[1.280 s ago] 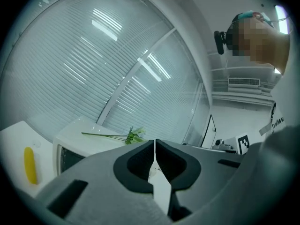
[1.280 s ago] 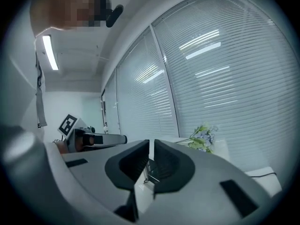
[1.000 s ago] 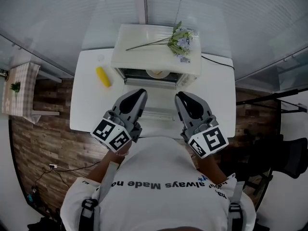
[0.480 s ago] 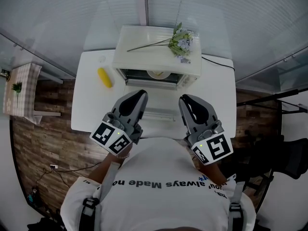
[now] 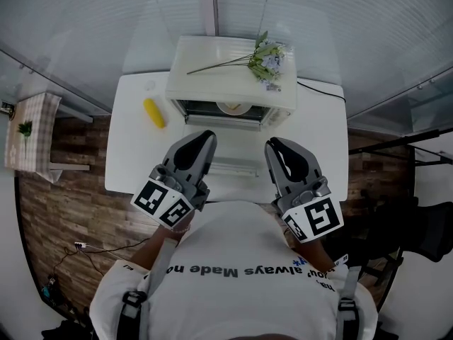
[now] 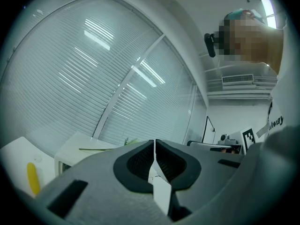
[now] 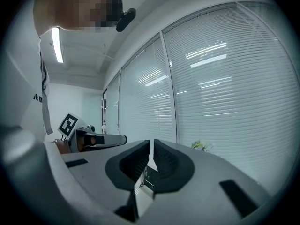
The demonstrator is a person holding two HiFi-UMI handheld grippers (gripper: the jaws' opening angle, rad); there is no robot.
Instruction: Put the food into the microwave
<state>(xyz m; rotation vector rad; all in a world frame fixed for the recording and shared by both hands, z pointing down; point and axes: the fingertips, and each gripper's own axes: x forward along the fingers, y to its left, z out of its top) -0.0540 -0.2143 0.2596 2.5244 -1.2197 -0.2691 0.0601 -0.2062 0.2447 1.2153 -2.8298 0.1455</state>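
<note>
Microwave (image 5: pixel 230 83), cream-coloured, at the middle of the far edge of a white table (image 5: pixel 127 161), door (image 5: pixel 230 167) dropped open and lying flat toward the near edge. Off the table's left edge, on the wood floor, a small side table (image 5: pixel 32 129) under a checked cloth; off the right edge, a dark chair (image 5: pixel 425 225).

Left gripper (image 5: pixel 205 134) and right gripper (image 5: pixel 272 142) held close to the person's chest over the near edge, one at each side of the open door, noses angled up toward the microwave, marker cubes nearest the body. Left jaws pressed together to a hairline slit, nothing between them. Right jaws drawn in to a narrow slit, likewise holding nothing.

Spray of flowers (image 5: pixel 265 59) laid across the microwave's top toward its right end, long stems running left. Yellow corn cob (image 5: pixel 153 112) lying on the table just left of the microwave, near the far left corner, well apart from both grippers. Pale dish (image 5: pixel 230 108) partly visible inside the cavity. Thin black cable (image 5: pixel 322 91) near the far right corner.
</note>
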